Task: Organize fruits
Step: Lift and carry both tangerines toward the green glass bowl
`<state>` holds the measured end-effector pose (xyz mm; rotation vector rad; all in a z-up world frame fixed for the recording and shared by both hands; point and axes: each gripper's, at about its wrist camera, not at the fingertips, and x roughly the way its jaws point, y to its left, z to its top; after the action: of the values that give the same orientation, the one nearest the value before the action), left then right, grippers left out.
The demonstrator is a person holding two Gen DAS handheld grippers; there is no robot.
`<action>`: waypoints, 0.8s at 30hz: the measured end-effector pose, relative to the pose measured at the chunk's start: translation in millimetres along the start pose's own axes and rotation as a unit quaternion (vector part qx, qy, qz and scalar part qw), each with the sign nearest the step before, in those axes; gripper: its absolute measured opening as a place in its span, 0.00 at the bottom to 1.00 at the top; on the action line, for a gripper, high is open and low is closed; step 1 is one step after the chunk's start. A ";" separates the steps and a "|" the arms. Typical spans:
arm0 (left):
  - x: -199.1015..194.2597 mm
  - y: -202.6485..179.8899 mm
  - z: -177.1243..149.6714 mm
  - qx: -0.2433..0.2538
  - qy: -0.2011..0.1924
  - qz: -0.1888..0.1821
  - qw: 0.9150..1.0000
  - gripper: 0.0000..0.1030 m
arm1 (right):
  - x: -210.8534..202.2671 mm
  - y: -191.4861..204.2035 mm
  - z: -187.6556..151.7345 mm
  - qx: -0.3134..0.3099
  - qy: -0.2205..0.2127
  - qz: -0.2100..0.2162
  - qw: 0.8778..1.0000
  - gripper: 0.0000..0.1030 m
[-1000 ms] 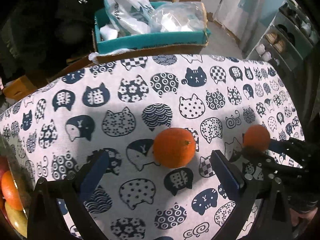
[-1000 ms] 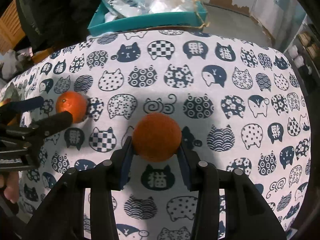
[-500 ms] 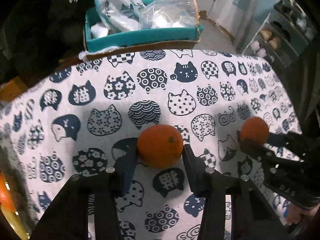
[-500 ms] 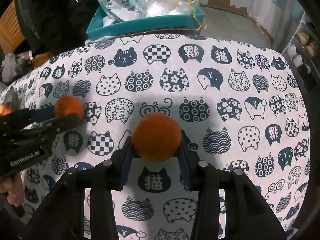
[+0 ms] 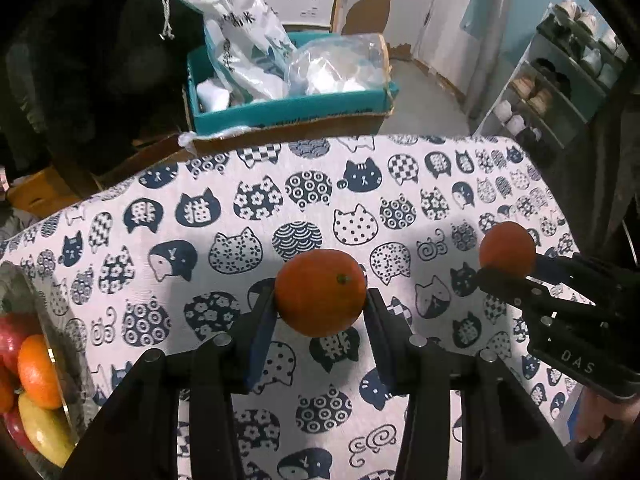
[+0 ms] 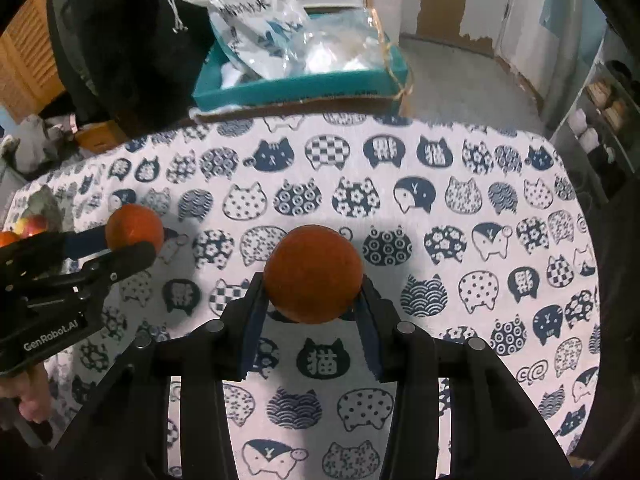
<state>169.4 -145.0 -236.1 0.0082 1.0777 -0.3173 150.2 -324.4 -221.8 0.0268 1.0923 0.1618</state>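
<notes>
My left gripper (image 5: pixel 320 312) is shut on an orange (image 5: pixel 320 292) with its stem dimple facing me, held just above the cat-print tablecloth (image 5: pixel 240 208). My right gripper (image 6: pixel 312 292) is shut on a second orange (image 6: pixel 313 274), also clear of the cloth. In the left wrist view the right gripper (image 5: pixel 508 268) shows at the right with its orange (image 5: pixel 507 249). In the right wrist view the left gripper (image 6: pixel 132 242) and its orange (image 6: pixel 134 227) show at the left. A clear bowl (image 5: pixel 24 288) of mixed fruit stands at the table's left edge.
Beyond the far table edge stands a teal cardboard box (image 5: pixel 292 108) stuffed with plastic bags (image 5: pixel 248 40). A shoe rack (image 5: pixel 560 76) stands at the back right. A hand (image 6: pixel 24 400) grips the left gripper's handle. Dark clothing hangs at the back left.
The left gripper's jaws closed on the first orange. Both grippers then rose off the cloth with their oranges, and the table now looks farther away in both views.
</notes>
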 end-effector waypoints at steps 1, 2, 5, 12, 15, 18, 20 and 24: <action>-5.2 -0.2 0.2 -0.001 -0.004 -0.001 1.000 0.44 | -4.3 1.7 0.7 -0.001 -0.005 0.000 1.000 0.41; -8.8 -1.0 0.4 -0.002 -0.007 -0.002 1.000 0.44 | -8.6 3.6 1.4 -0.002 -0.009 0.000 1.000 0.41; -22.3 -3.7 1.2 0.001 -0.020 -0.003 1.000 0.44 | -21.6 8.4 3.3 -0.006 -0.023 0.001 1.000 0.41; -53.7 -5.1 2.2 -0.003 -0.043 -0.005 0.999 0.44 | -49.5 18.8 8.4 -0.014 -0.050 0.008 0.999 0.41; -68.9 -5.0 2.5 -0.003 -0.055 -0.006 0.998 0.44 | -60.4 21.5 10.0 -0.015 -0.061 0.011 0.998 0.41; -80.7 -5.3 1.9 0.001 -0.064 -0.002 0.998 0.44 | -72.1 24.2 10.2 -0.017 -0.071 0.014 0.997 0.41; -89.6 -5.4 0.6 0.003 -0.070 0.000 0.998 0.44 | -80.4 26.6 11.0 -0.019 -0.078 0.015 0.997 0.41; -107.1 -3.9 -1.6 0.002 -0.080 -0.001 0.997 0.44 | -97.8 33.0 11.9 -0.025 -0.093 0.020 0.995 0.41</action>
<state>120.7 -121.7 -143.6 -0.0140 0.9176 -0.3175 112.8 -305.2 -126.7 0.0190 0.9026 0.2178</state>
